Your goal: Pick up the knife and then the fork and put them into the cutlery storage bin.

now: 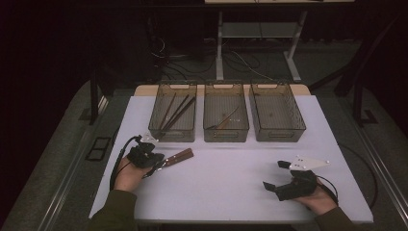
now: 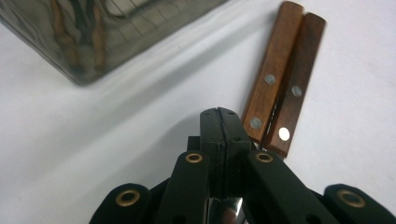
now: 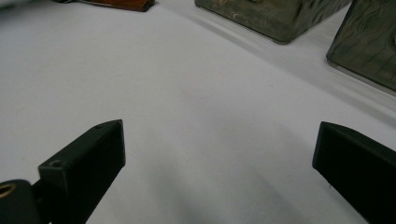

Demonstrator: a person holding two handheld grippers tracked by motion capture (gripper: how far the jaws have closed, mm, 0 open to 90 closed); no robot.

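Two wooden-handled utensils (image 1: 179,156) lie side by side on the white table (image 1: 226,192), handles pointing toward the bins. In the left gripper view the riveted brown handles (image 2: 280,74) lie just right of and beyond my left gripper (image 2: 219,114). Its jaws are pressed flat together. A bit of shiny metal shows low between the finger links, and I cannot tell whether it is gripped. From above, the left gripper (image 1: 156,161) sits over the utensils' metal end. My right gripper (image 1: 273,174) rests at the front right, wide open over bare table (image 3: 219,140).
Three clear smoky bins stand in a row at the back: the left bin (image 1: 173,134) holds several dark sticks, the middle bin (image 1: 226,135) a thin utensil or two, the right bin (image 1: 279,135) looks bare. A brown handle end (image 3: 126,4) shows far off.
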